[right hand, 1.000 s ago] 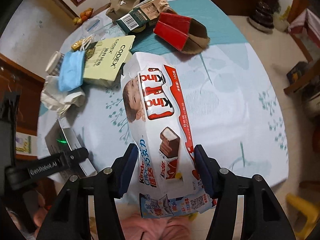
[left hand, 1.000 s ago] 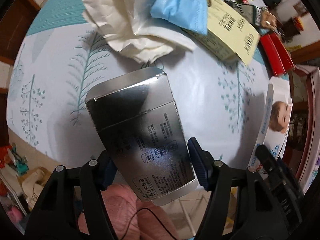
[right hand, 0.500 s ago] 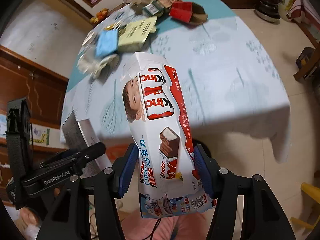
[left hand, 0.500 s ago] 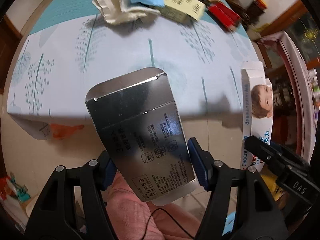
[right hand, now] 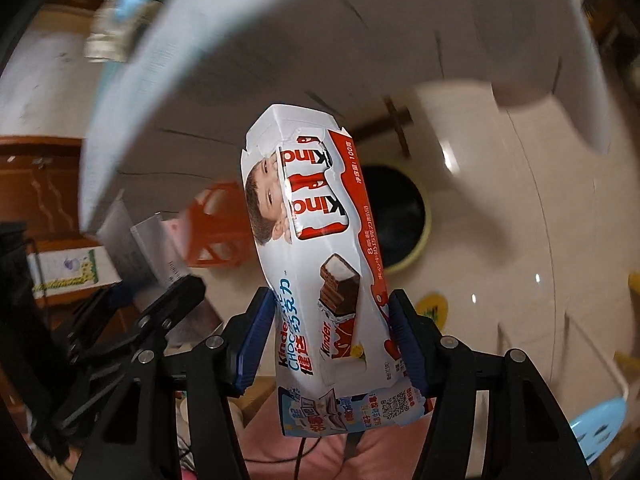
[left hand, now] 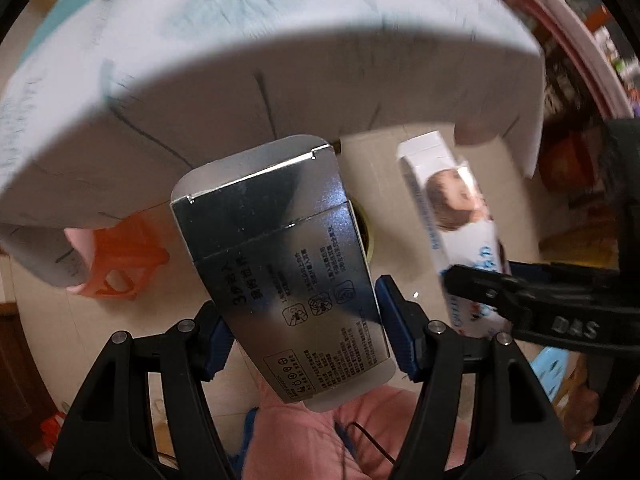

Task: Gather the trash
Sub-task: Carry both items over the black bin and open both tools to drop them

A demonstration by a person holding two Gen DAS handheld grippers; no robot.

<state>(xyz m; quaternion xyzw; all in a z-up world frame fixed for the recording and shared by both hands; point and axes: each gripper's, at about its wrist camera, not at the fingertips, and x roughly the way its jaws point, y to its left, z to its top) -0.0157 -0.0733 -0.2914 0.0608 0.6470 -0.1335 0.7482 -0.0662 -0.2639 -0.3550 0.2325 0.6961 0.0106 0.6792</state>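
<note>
Silver-foil carton [left hand: 280, 256], long axis running away from the camera, is clamped in the left gripper [left hand: 304, 336] beyond the table edge, while the white-and-red Kinder chocolate box [right hand: 320, 264], likewise lengthwise, is clamped in the right gripper [right hand: 332, 340], whose view alone reveals a dark yellow-rimmed bin [right hand: 400, 216] clearly.

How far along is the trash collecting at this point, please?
Done: two boxes are lifted off the table. In hand: the left tongs grip a silver box, the right tongs a Kinder box, both above the floor near the bin. Left: dropping them in; blurred litter remains on the table.
</note>
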